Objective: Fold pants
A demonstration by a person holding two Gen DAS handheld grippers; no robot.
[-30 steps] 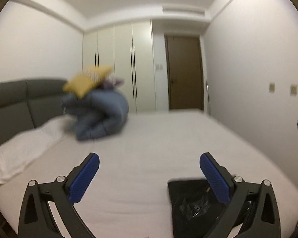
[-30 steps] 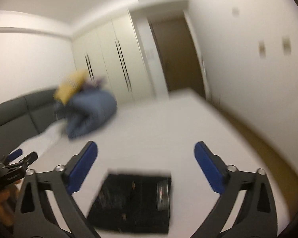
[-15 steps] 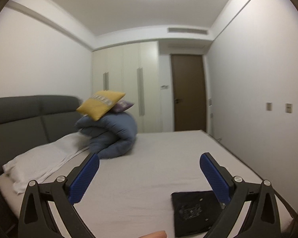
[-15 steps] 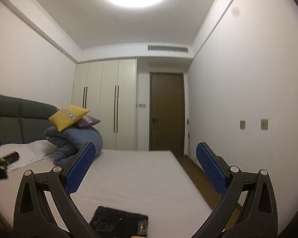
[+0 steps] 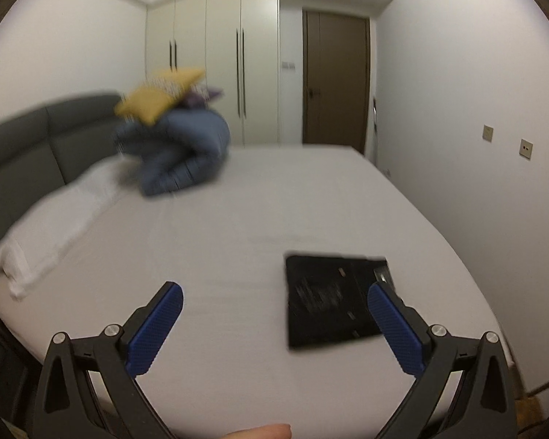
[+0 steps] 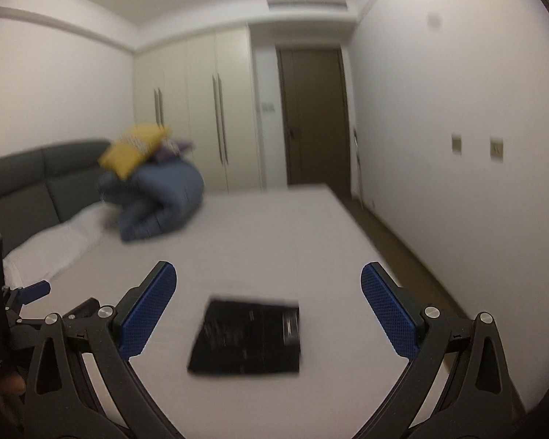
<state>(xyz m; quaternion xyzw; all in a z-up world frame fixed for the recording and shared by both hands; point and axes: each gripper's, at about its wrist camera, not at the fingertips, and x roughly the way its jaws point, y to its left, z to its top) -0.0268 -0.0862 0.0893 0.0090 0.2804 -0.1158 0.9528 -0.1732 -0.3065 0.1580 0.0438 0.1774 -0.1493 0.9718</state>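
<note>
The black pants (image 5: 331, 298) lie folded into a flat rectangle on the white bed (image 5: 238, 219), near its front right part. My left gripper (image 5: 274, 323) hovers above the bed, open and empty, its right blue pad in front of the pants' right edge. In the right wrist view the folded pants (image 6: 247, 336) sit between the two pads of my right gripper (image 6: 269, 314), which is open and empty above them. The left gripper (image 6: 25, 292) shows at the left edge of that view.
A rolled blue duvet (image 5: 181, 152) with a yellow cushion (image 5: 157, 97) on top lies at the head of the bed beside a white pillow (image 5: 55, 226) and a grey headboard (image 5: 29, 150). Wardrobes (image 5: 216, 66), a brown door (image 5: 335, 80) and the right wall (image 5: 475, 109) bound the room.
Both grippers have tilted back down from facing the room toward the bed, so the folded pants show fuller in both views. The pants themselves have not moved.
</note>
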